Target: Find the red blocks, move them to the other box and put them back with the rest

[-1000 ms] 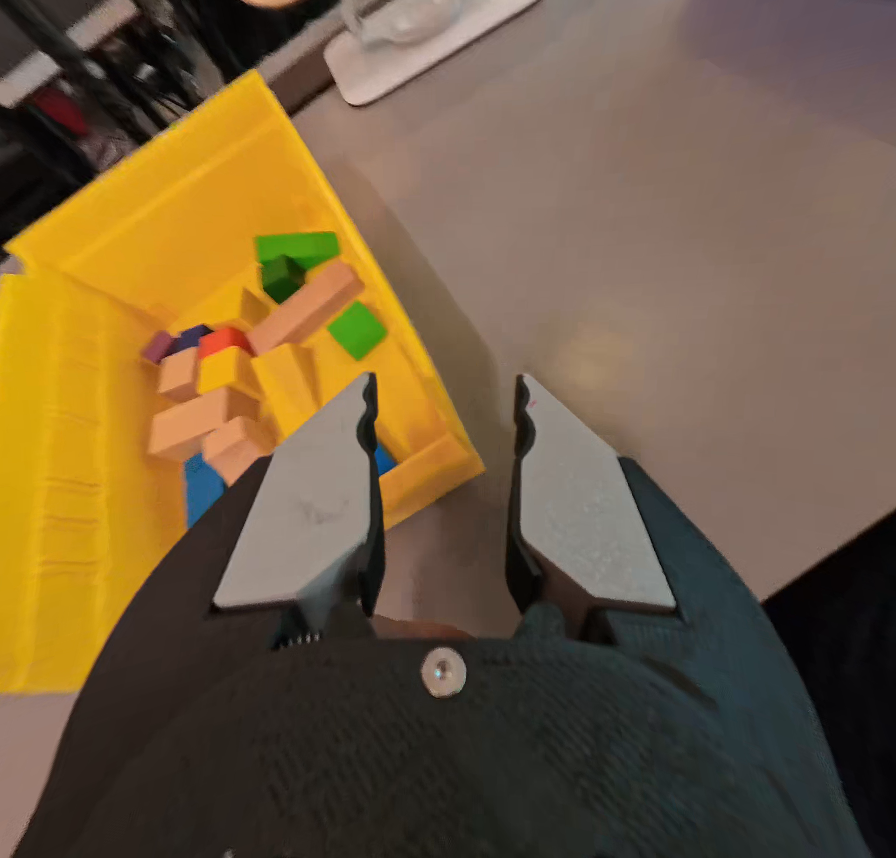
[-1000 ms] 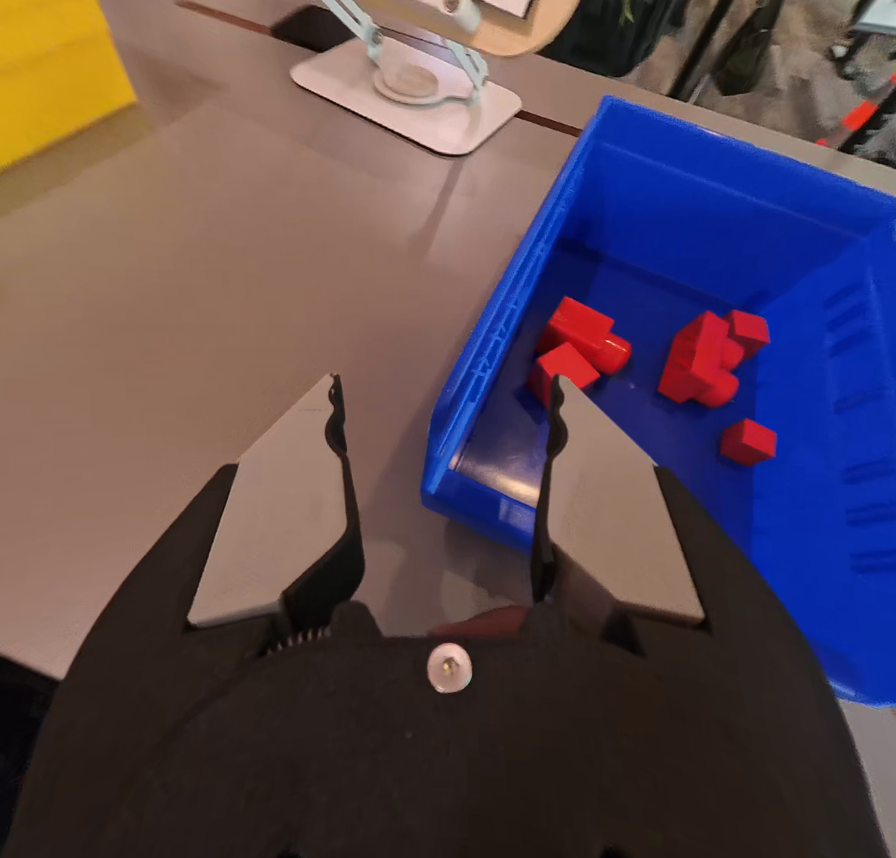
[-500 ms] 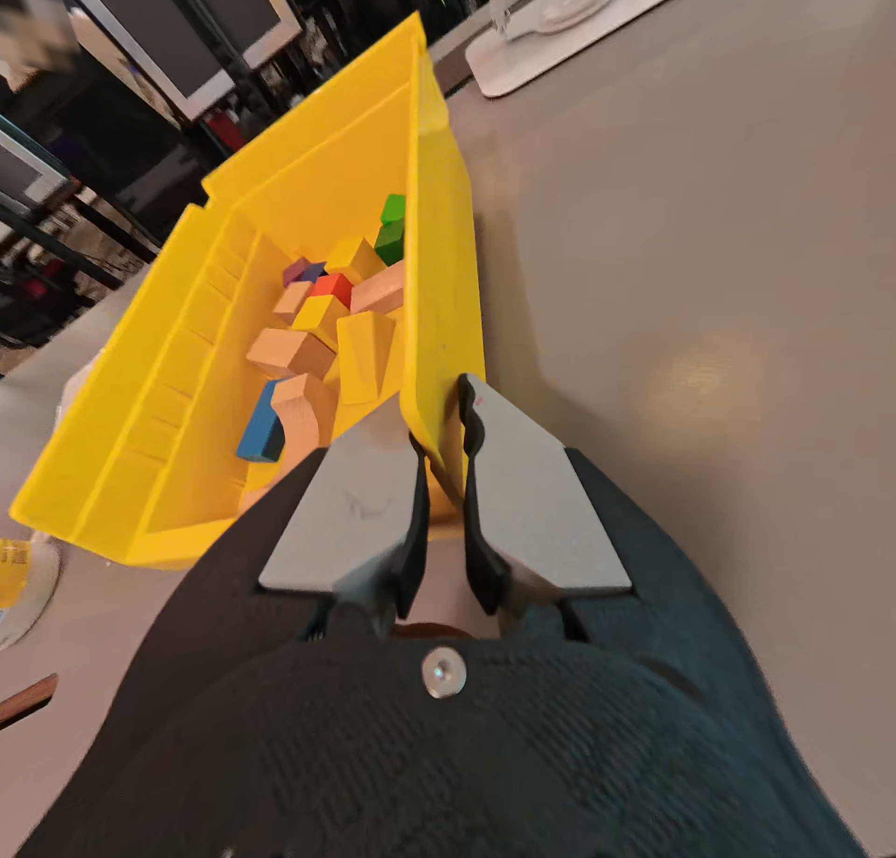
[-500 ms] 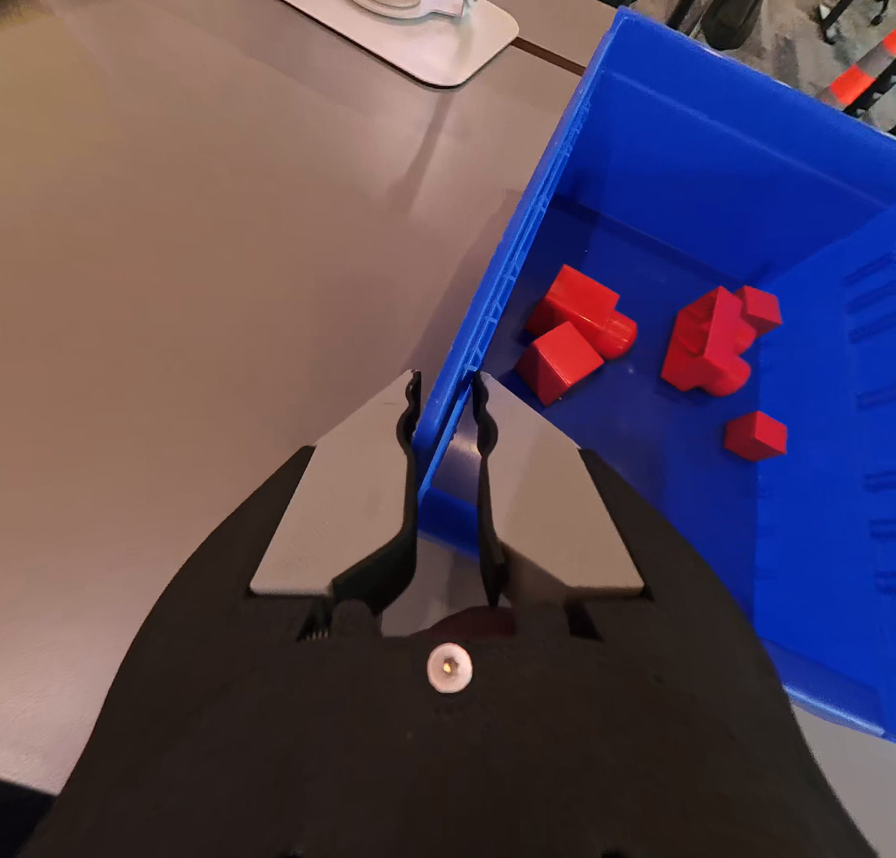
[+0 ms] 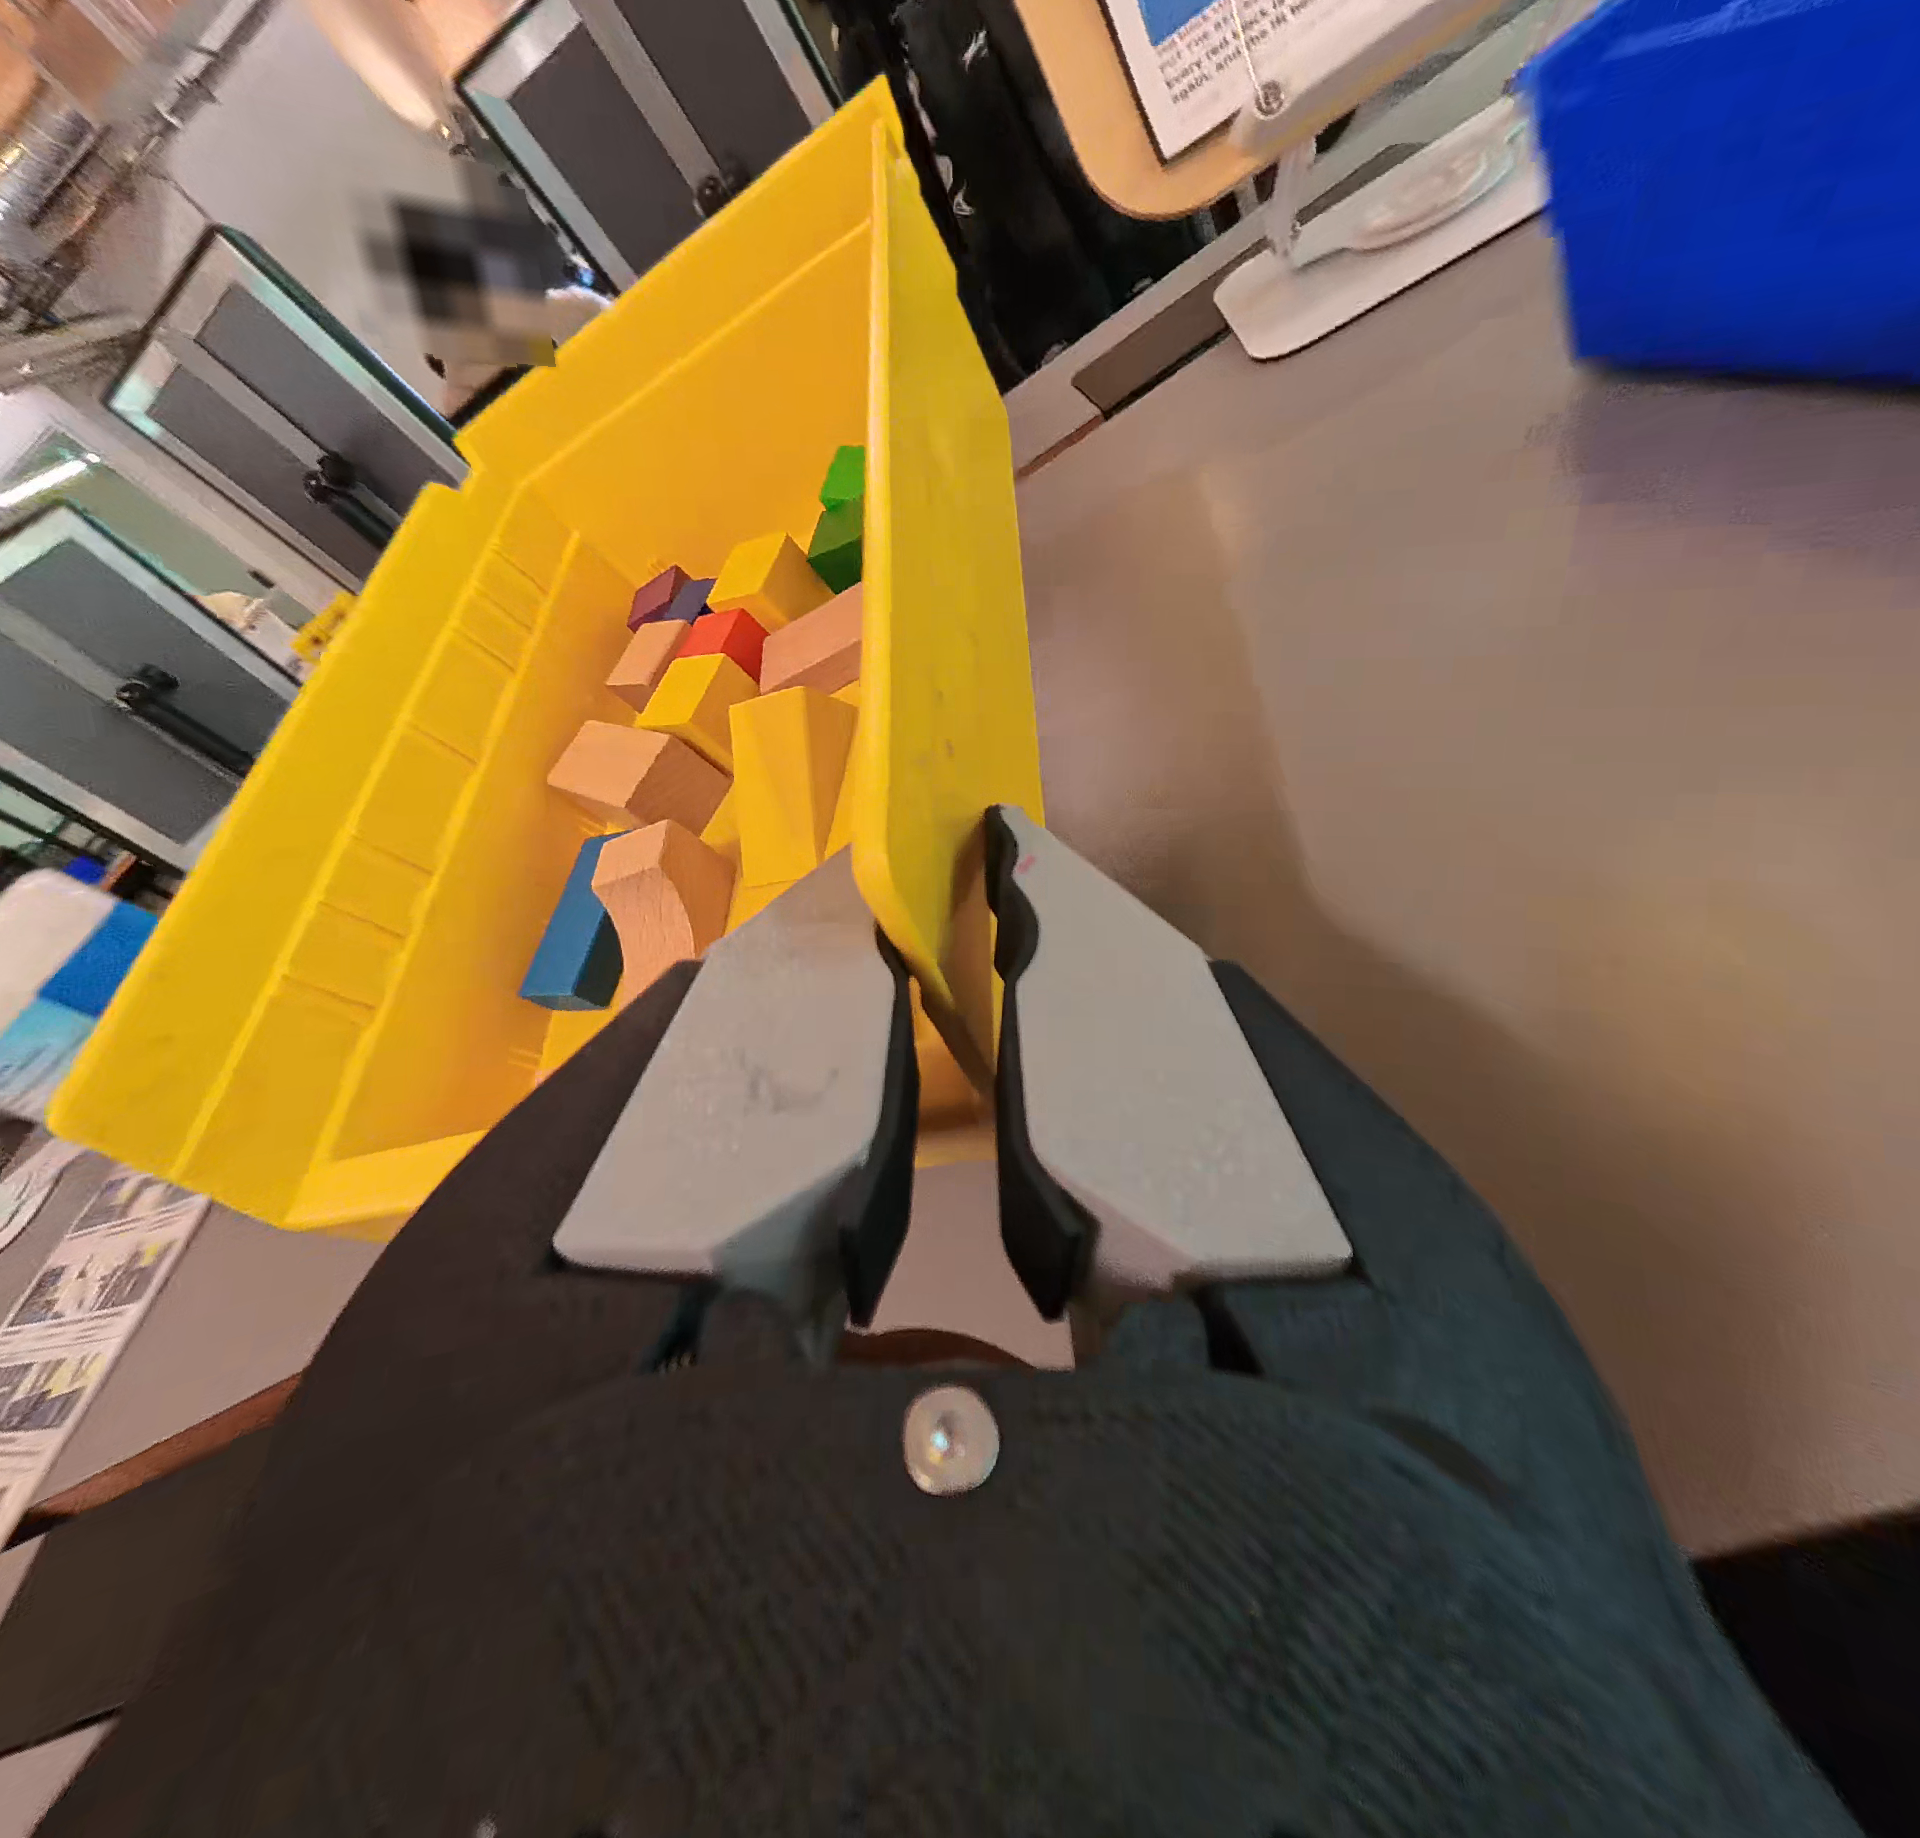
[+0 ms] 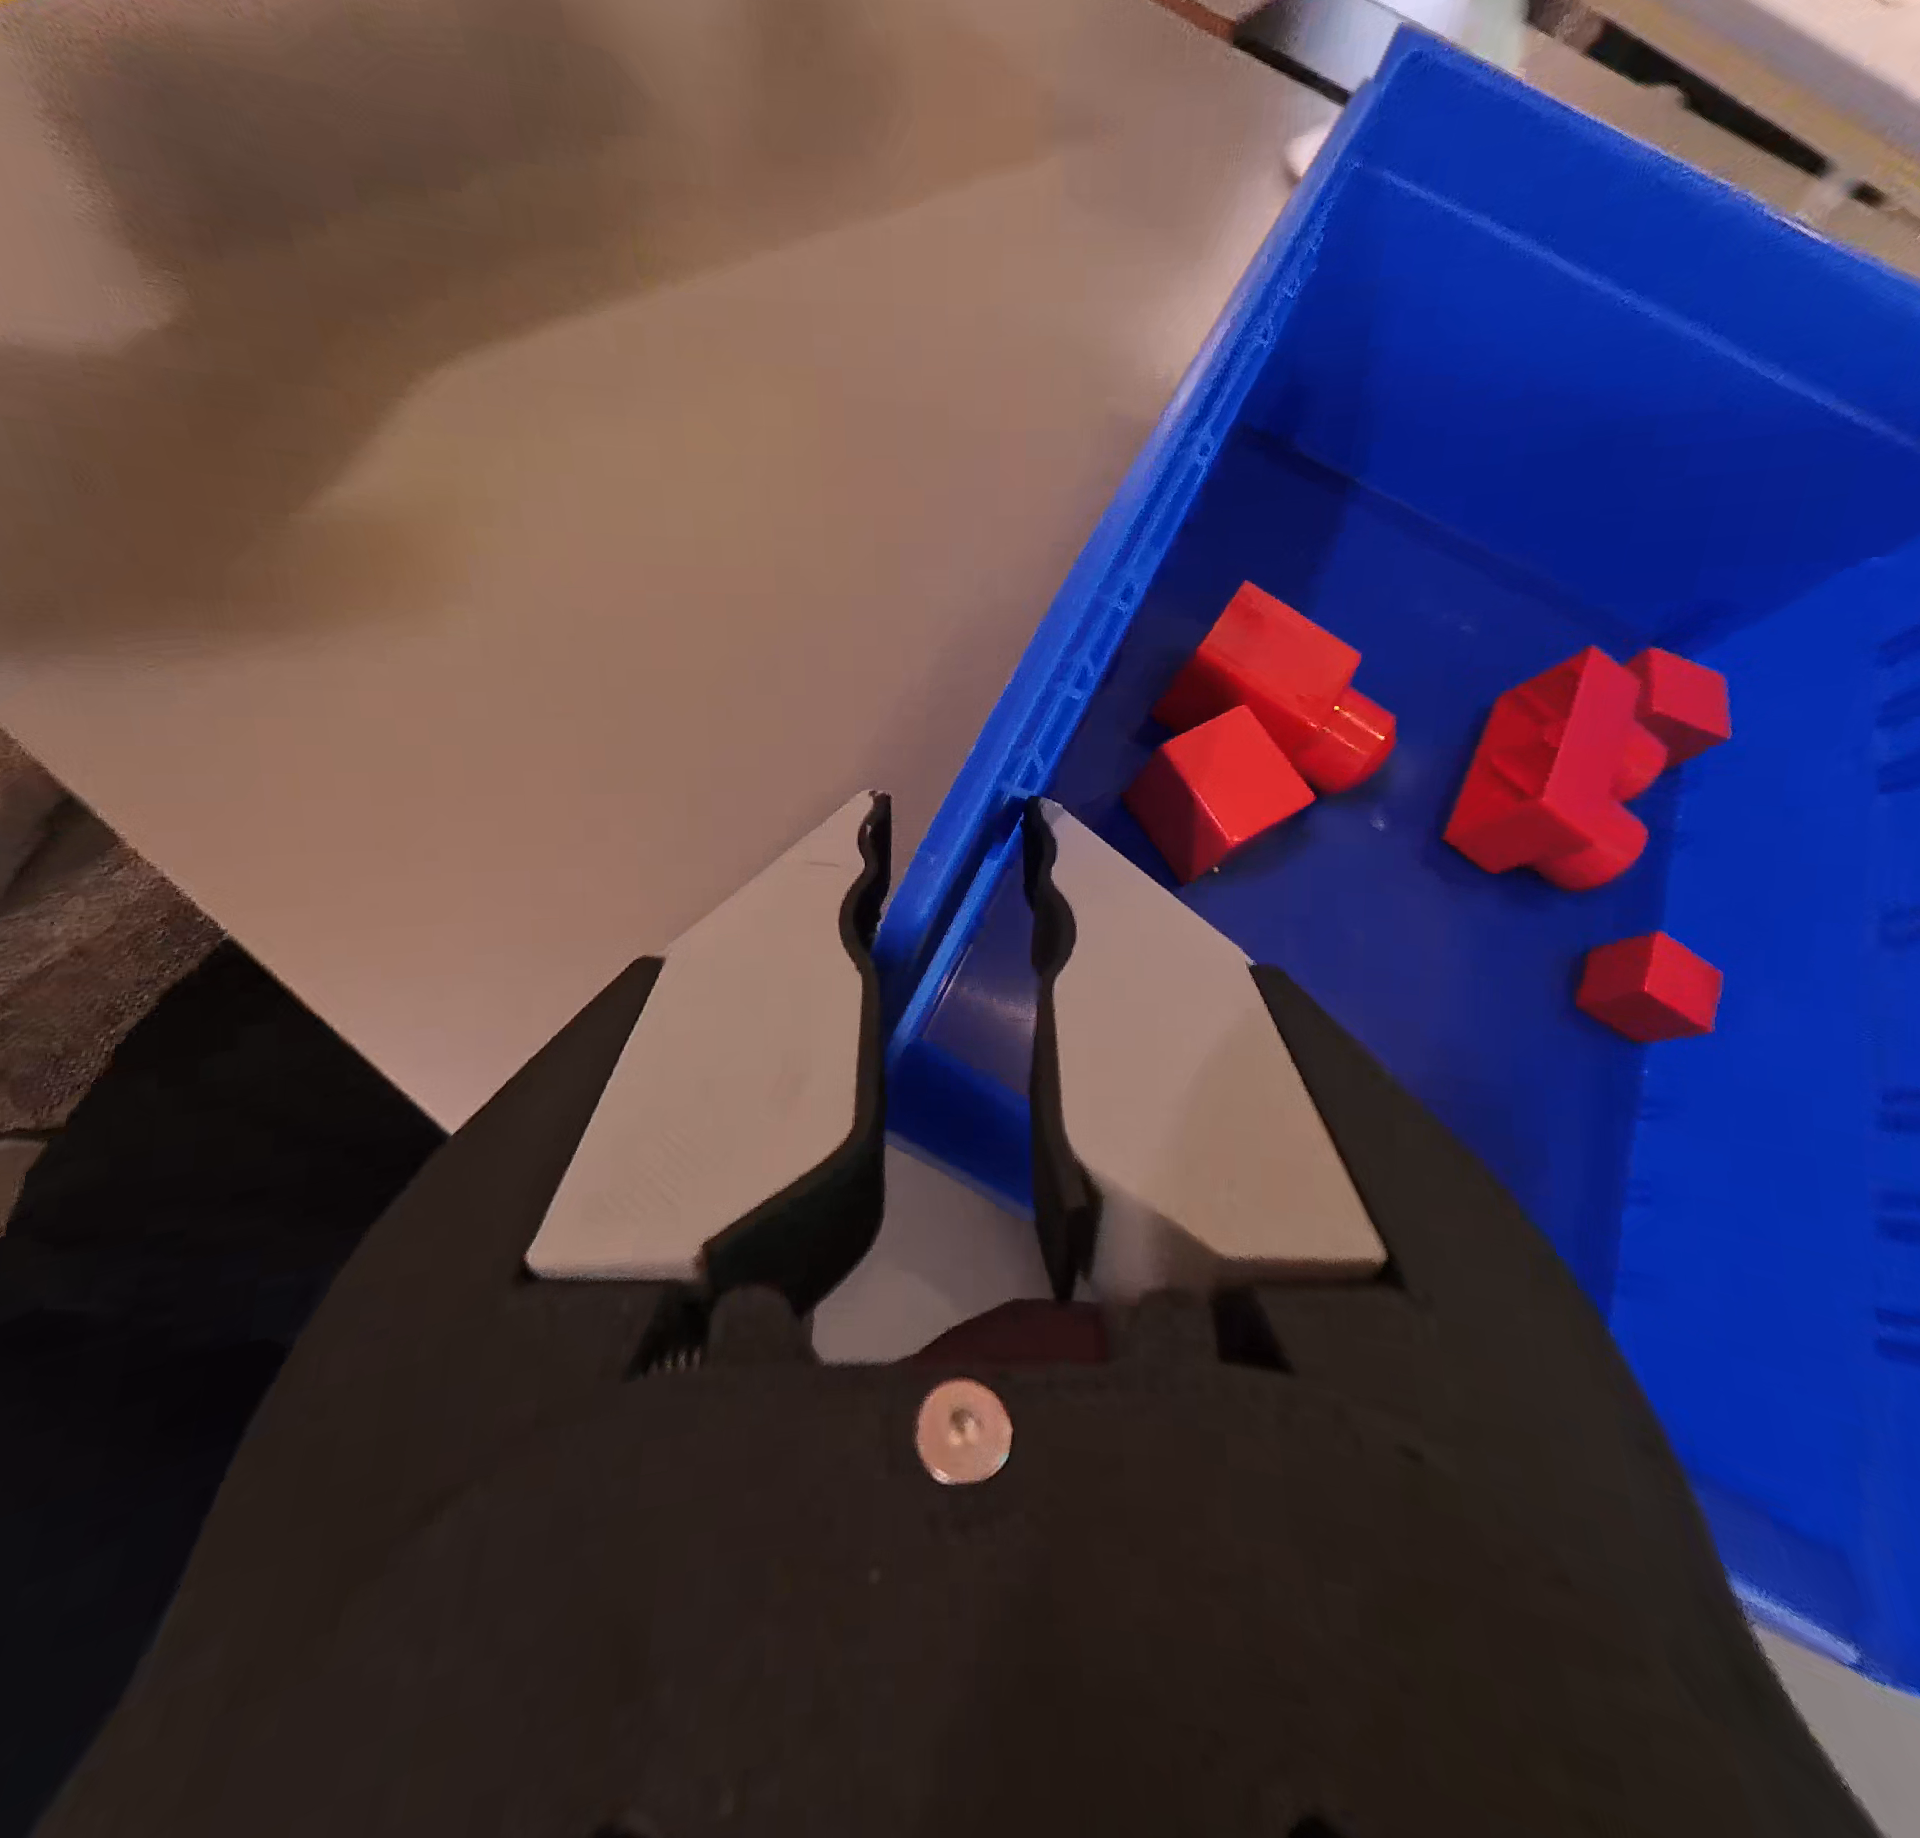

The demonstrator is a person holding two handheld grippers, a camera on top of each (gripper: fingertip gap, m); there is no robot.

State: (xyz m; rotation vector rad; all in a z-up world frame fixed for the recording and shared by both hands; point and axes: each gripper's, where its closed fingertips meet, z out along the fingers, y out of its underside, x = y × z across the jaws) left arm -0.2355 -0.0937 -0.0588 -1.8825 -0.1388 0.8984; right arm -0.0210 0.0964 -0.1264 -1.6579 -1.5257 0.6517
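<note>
My left gripper (image 5: 930,858) is shut on the right side wall of the yellow box (image 5: 940,645) near its front corner. The box holds several wooden blocks in yellow, natural, green, blue and purple, with one red block (image 5: 727,637) among them. My right gripper (image 6: 951,832) is shut on the left side wall of the blue box (image 6: 1132,604) near its front corner. Several red blocks (image 6: 1257,728) lie on the blue box's floor. The blue box also shows in the left wrist view (image 5: 1745,147) at the far right.
Both boxes stand on a grey table (image 5: 1455,749). A white stand base (image 5: 1371,261) holding a board with a printed sheet (image 5: 1226,12) sits at the table's back edge. Printed papers (image 5: 73,1300) lie at the left. The table's near edge (image 6: 343,1050) runs below the right gripper.
Both grippers went from open beside the boxes to shut on the box walls. Since then both views have tilted and swung, and the boxes appear lifted or tipped at the gripped corners.
</note>
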